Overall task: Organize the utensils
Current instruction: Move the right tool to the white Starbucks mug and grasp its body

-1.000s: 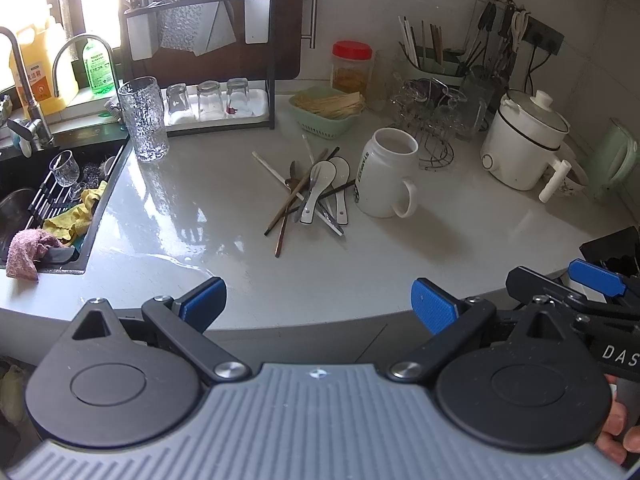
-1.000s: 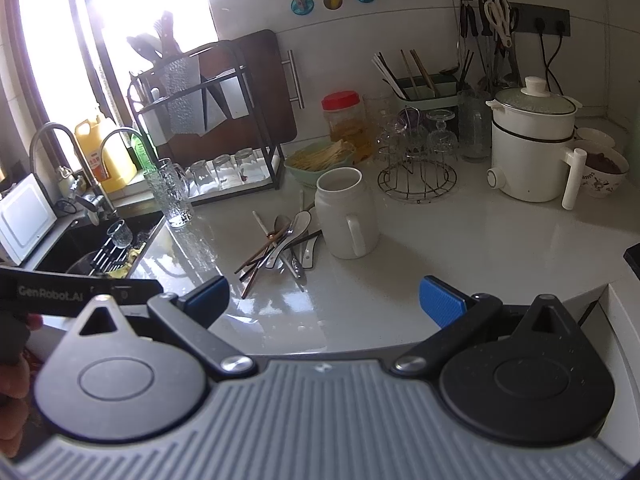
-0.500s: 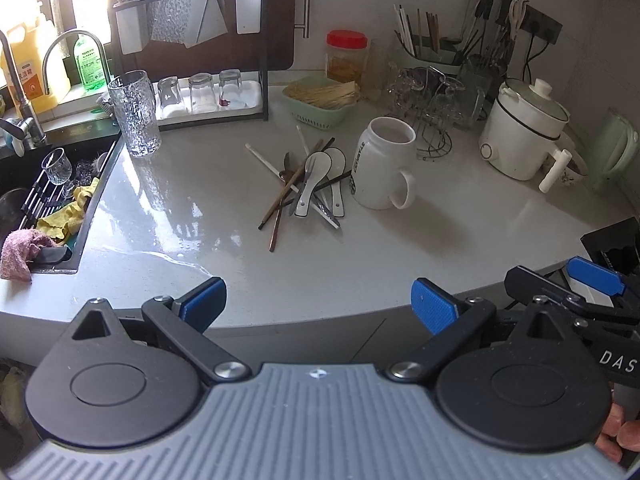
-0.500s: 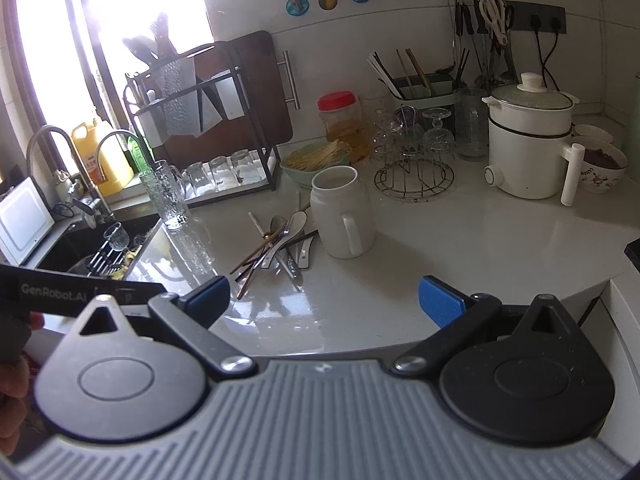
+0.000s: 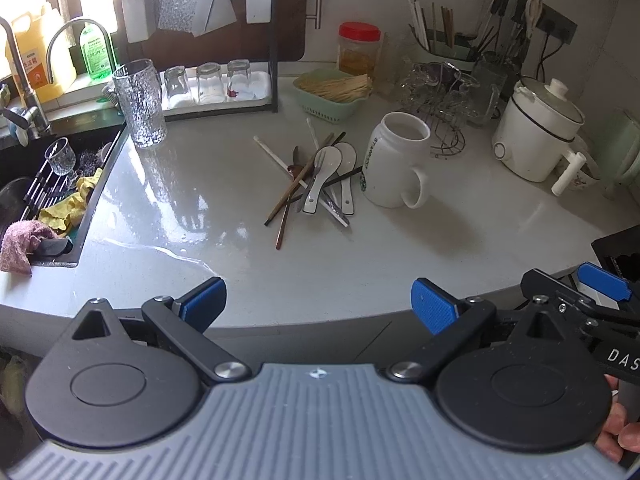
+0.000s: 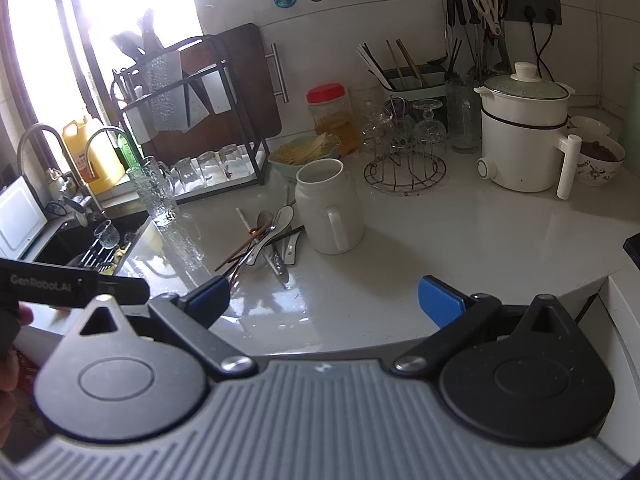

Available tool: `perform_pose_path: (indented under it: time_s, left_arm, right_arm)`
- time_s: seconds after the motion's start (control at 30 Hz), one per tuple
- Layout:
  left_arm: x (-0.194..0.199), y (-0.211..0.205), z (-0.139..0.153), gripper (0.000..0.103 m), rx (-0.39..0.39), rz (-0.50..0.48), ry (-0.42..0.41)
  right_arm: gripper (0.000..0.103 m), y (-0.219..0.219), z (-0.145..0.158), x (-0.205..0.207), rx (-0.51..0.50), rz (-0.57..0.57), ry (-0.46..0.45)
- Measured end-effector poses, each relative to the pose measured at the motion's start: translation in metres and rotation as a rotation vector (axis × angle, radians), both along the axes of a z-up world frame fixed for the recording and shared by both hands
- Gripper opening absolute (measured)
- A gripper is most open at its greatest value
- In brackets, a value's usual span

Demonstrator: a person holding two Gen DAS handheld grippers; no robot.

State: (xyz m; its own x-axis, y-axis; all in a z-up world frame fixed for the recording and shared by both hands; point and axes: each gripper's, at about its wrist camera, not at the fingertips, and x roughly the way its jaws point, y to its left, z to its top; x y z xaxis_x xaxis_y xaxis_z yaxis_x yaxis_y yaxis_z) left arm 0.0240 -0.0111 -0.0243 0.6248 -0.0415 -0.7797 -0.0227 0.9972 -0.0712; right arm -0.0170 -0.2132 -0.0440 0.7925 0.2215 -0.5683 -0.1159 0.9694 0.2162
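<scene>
A loose pile of utensils (image 5: 316,178) lies mid-counter: white ceramic spoons, brown and white chopsticks, a metal spoon. It also shows in the right wrist view (image 6: 266,240). A white mug (image 5: 394,162) stands upright just right of the pile, also seen in the right wrist view (image 6: 328,208). A utensil holder (image 6: 412,80) with chopsticks stands at the back wall. My left gripper (image 5: 318,304) is open and empty above the counter's front edge. My right gripper (image 6: 324,300) is open and empty, also near the front edge.
A sink (image 5: 44,200) with cloths and a glass is at left. A tall textured glass (image 5: 140,104), a dish rack (image 5: 208,88), a green basket (image 5: 332,94), a red-lidded jar (image 5: 358,50), a wire glass stand (image 6: 404,152) and a white electric pot (image 6: 524,140) line the back.
Both grippers have moved slightly forward toward the counter; the pile and mug look a little closer. Both stay open and empty.
</scene>
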Motion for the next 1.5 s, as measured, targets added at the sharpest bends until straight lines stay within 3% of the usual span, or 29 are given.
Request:
perform_pose_path:
  time_s: [0.5, 0.9, 1.13, 1.5]
  left_arm:
    - [0.068, 0.015, -0.033, 0.100, -0.003, -0.007, 0.105]
    - [0.144, 0.043, -0.087, 0.097, -0.010, -0.062, 0.156]
    - [0.185, 0.063, -0.107, 0.084, -0.025, -0.131, 0.166]
    - [0.218, 0.074, -0.133, 0.051, -0.045, -0.241, 0.167]
  right_arm:
    - [0.103, 0.003, -0.022, 0.058, -0.030, 0.025, 0.029]
    - [0.103, 0.020, -0.057, 0.132, -0.027, 0.059, 0.072]
    - [0.102, 0.043, -0.079, 0.176, -0.085, 0.030, 0.085]
    - [0.102, 0.066, -0.095, 0.223, -0.179, 0.003, 0.080]
